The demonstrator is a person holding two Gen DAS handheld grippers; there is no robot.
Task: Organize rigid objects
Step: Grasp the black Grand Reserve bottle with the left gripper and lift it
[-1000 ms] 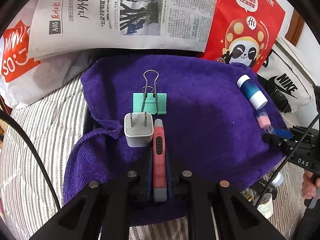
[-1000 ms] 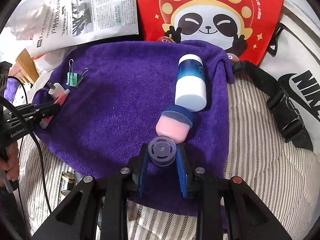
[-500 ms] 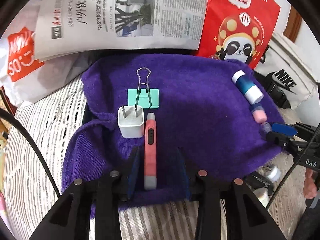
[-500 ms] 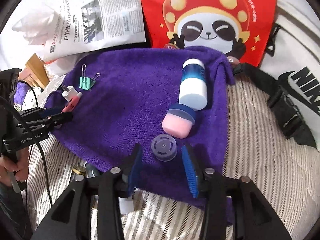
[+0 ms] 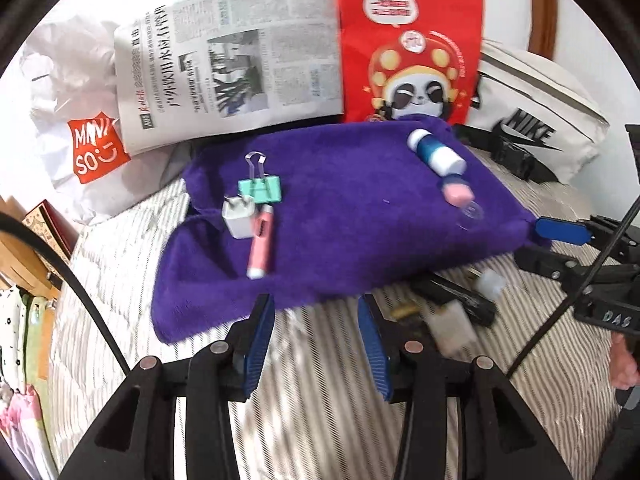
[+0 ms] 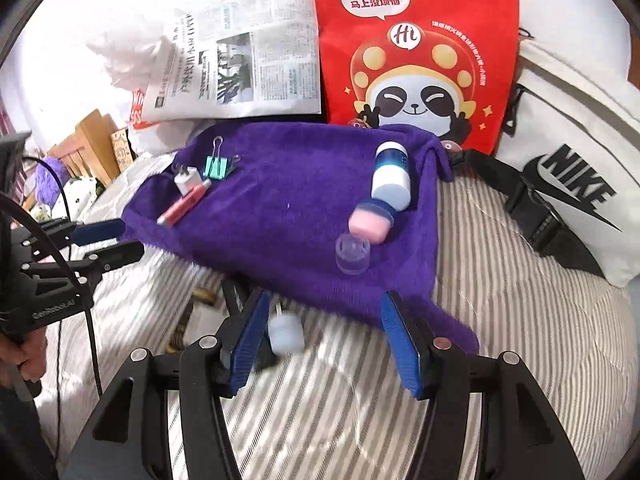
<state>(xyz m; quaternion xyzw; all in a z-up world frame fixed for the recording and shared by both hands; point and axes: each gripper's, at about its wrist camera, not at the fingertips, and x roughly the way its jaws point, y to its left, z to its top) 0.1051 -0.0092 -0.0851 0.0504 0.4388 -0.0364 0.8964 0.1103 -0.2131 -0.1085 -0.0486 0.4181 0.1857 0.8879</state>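
The left gripper stood with its jaws spread and nothing between them, hanging over the striped bedcover just short of the near edge of the purple towel. Ahead of it and a little to the left, on the towel, lay a pink pen pointing roughly toward the gripper, with a white charger plug touching its far end on the left and a green binder clip just beyond both. The right gripper was likewise wide apart and empty, held over the bedcover at the towel's near edge. Just ahead of it on the towel sat a small clear cap, then a pink jar touching a blue and white bottle lying on its side, the three forming a line running away from the gripper. Off the towel, close beside the right gripper's left finger, a small white bottle lay on the bedcover, with a few dark and blurred items near it that I could not tell apart. Behind the towel stood a newspaper, a red panda bag and a white sports bag, and a white shopping bag lay at the far left
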